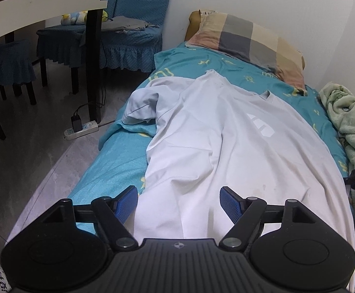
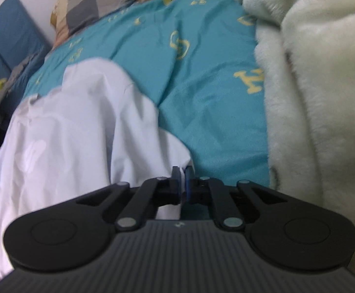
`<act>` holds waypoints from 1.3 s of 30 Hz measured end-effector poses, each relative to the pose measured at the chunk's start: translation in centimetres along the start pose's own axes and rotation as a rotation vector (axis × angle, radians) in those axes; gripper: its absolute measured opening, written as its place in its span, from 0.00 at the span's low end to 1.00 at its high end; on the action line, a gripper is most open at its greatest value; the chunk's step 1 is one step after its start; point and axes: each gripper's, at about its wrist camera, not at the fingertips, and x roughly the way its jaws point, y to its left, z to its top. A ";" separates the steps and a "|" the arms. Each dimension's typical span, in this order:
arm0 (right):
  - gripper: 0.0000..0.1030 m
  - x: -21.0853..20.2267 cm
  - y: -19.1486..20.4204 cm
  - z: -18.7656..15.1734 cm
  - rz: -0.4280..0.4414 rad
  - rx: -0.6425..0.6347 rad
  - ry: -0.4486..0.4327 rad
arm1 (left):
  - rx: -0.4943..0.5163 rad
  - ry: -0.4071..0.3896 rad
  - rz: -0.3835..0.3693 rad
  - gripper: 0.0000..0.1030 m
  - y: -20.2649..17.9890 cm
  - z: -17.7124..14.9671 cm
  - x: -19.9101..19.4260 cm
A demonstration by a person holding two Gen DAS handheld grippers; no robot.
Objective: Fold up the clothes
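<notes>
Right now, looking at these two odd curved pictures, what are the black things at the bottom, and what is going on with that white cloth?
There is no robot arm here: a person holds a two-finger tool in each hand, and a wide-angle camera on each looks out along its fingers. That gives two pictures, one per hand.

In the left picture, the left tool is open, its blue pads either side of a white T-shirt spread on a teal bedsheet. A checked pillow lies at the far end.

In the right picture, the right tool is shut on the T-shirt's edge. A fluffy pale blanket lies beside it. The job is folding clothes.
</notes>
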 end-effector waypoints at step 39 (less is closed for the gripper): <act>0.50 -6.7 -0.2 5.8 -0.075 0.091 -0.424 | -0.001 -0.009 -0.014 0.76 -0.3 1.1 2.1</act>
